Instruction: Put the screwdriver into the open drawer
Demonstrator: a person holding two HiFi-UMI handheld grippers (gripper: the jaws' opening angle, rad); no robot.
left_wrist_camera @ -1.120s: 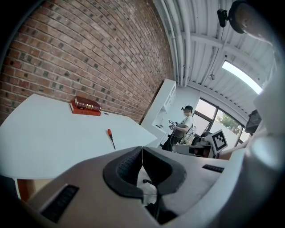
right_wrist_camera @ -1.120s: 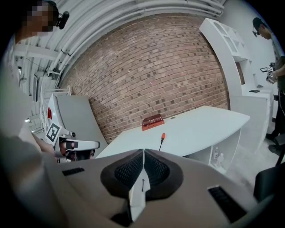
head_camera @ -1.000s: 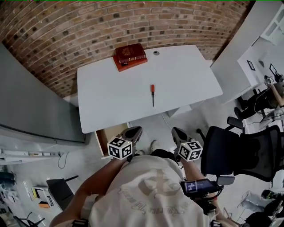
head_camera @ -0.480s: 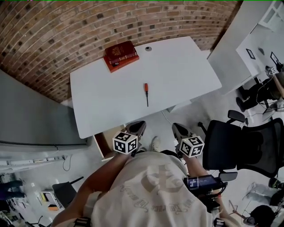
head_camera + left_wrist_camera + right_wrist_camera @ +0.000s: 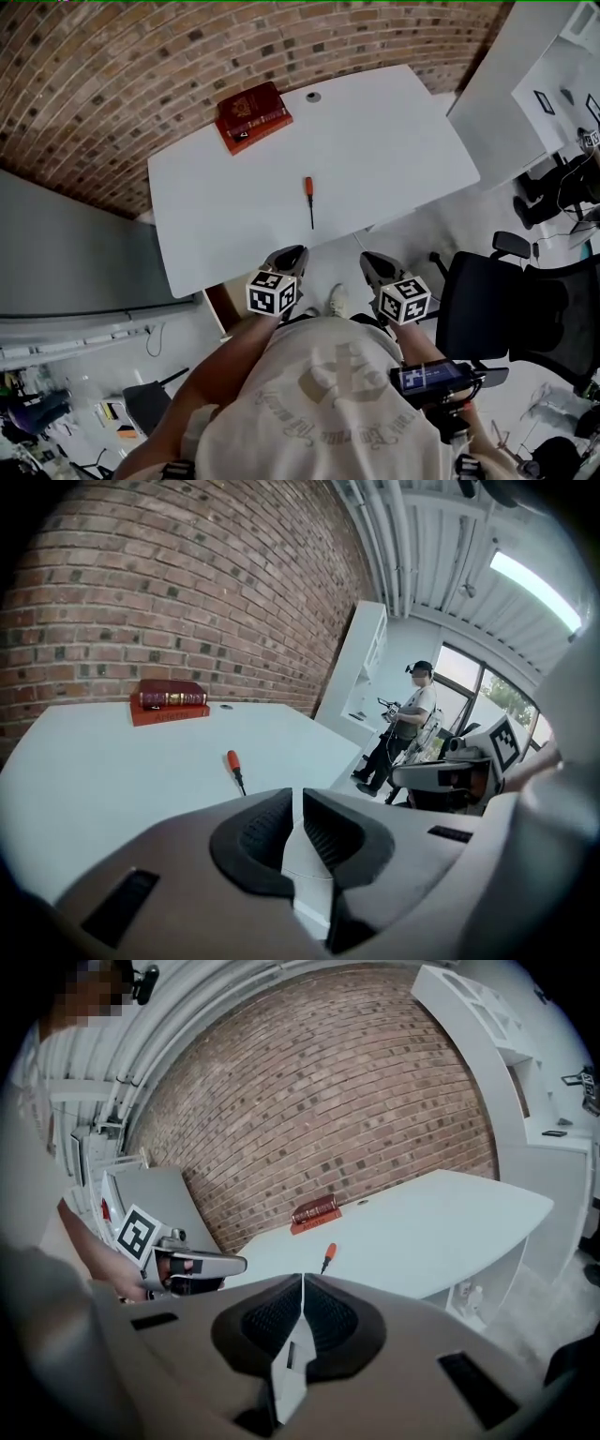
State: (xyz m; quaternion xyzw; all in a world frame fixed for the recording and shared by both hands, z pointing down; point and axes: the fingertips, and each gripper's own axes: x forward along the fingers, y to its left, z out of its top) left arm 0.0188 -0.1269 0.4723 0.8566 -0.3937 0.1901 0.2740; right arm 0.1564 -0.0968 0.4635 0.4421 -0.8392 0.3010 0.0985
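The screwdriver point(image 5: 307, 194), with an orange handle and a black shaft, lies near the middle of the white table point(image 5: 394, 159). It also shows ahead in the left gripper view point(image 5: 234, 766) and the right gripper view point(image 5: 328, 1255). My left gripper point(image 5: 287, 259) is shut and empty at the table's front edge, short of the screwdriver. My right gripper point(image 5: 369, 264) hovers beside it, also shut and empty. The open drawer point(image 5: 221, 300) shows only as a brown strip under the table's front left, mostly hidden by my left arm.
Red books point(image 5: 253, 114) are stacked at the table's far edge by the brick wall, next to a cable hole point(image 5: 313, 97). A black office chair point(image 5: 525, 309) stands to the right. A grey panel point(image 5: 75, 262) is at the left. Another person point(image 5: 403, 726) stands far off.
Both grippers have moved forward to the table's front edge. The left gripper and arm now cover more of the drawer.
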